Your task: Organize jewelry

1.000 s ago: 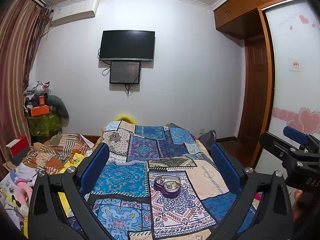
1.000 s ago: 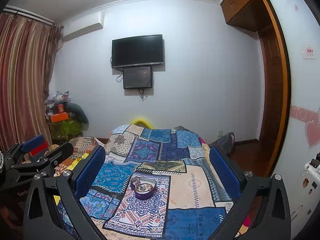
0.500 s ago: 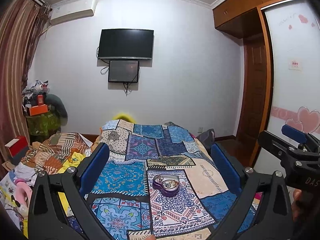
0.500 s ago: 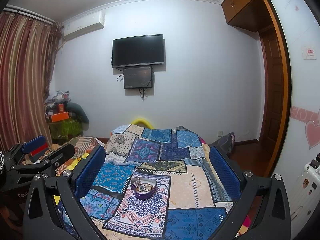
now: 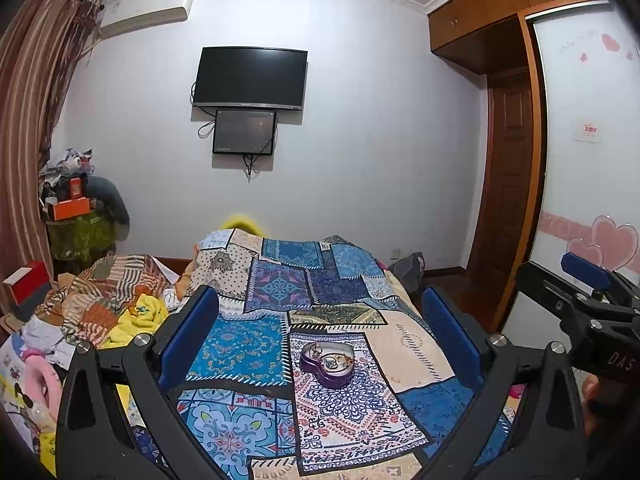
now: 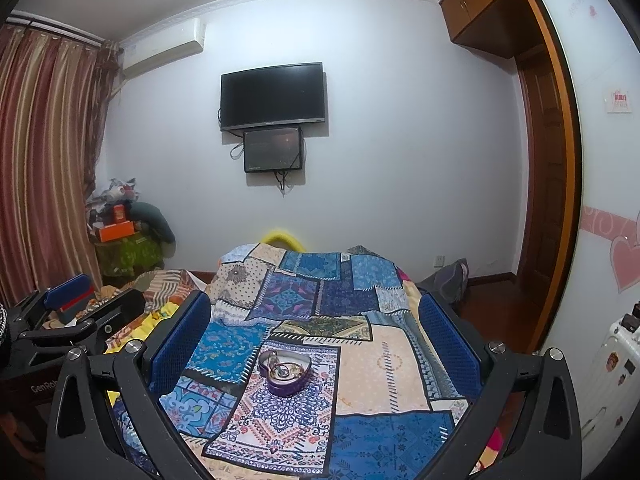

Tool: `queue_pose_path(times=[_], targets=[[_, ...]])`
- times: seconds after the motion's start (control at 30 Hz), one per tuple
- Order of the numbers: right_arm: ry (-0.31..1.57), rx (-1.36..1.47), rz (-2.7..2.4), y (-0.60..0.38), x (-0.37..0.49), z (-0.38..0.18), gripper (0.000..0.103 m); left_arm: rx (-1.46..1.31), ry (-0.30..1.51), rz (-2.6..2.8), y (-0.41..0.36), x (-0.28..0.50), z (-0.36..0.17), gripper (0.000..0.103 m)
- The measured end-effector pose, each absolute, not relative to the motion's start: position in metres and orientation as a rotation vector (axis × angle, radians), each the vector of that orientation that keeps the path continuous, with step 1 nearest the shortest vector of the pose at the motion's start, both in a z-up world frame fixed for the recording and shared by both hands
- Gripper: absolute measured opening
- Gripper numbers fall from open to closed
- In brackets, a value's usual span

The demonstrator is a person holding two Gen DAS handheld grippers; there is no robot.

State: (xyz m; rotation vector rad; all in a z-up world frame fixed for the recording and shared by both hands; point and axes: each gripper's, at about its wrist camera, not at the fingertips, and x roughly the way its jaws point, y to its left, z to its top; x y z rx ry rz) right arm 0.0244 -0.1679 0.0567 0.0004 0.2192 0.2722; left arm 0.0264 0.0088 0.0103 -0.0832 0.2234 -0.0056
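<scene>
A: Where is the jewelry?

B: In a purple heart-shaped box with no lid on it, sitting on the patchwork quilt that covers the bed. From the right wrist camera the same box lies a little left of centre, on a white-and-blue patterned patch. A few small shiny pieces lie inside; they are too small to tell apart.

A: And the left claw?

B: Spread wide, blue pads far apart, with nothing between them. It hangs above the bed, well short of the box, which shows in the gap between the fingers.

A: The right claw?

B: Also wide open and holding nothing, raised above the quilt. The box sits between its fingers in the view, nearer the left pad, not touched.

A: Do the two claws see each other?

B: Yes. The right one shows at the right edge of the left camera, the left one at the left edge of the right camera.

A: What else is in the room?

B: A dark television on the far wall with a smaller screen under it, striped curtains and a heap of clothes beside the bed.
</scene>
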Motion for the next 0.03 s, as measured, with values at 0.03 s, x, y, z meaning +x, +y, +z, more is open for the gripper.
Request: queue_pose_path(times=[0.03], targets=[[0.222,0.001,0.271,-0.1680,0.0257,0.0557,0.103,-0.086,0.227,-0.002,0.0099,0.0284,0.0090,0.102]])
